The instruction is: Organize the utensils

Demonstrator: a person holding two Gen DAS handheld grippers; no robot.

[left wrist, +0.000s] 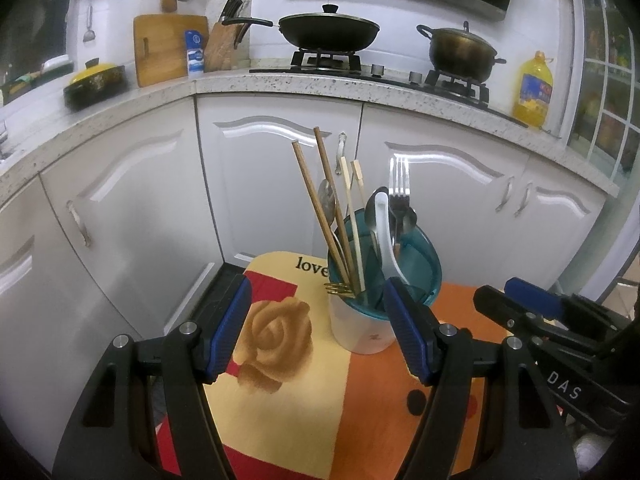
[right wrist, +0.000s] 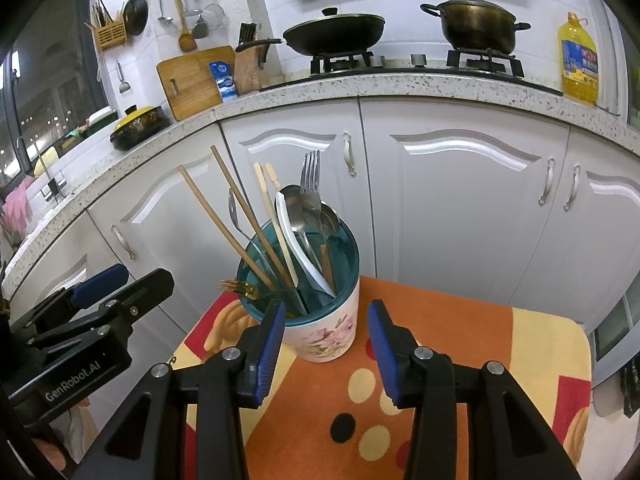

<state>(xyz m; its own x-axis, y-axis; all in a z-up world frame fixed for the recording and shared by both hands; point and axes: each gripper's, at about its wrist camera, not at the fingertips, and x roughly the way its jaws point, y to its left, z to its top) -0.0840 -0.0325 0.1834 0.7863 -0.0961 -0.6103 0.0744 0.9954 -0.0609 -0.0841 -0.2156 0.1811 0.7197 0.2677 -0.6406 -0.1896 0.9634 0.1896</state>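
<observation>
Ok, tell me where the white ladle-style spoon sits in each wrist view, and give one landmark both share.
Left wrist: the white spoon stands right of centre, in the holder's right side, beside the fork.
Right wrist: the white spoon stands just left of centre, leaning among the steel spoons.
Shared landmark: the teal-rimmed utensil holder on the patterned cloth.

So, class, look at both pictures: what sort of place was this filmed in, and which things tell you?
A home kitchen, most likely. A lidded wok and a pot sit on a gas hob, and a knife block stands on the speckled worktop.
</observation>
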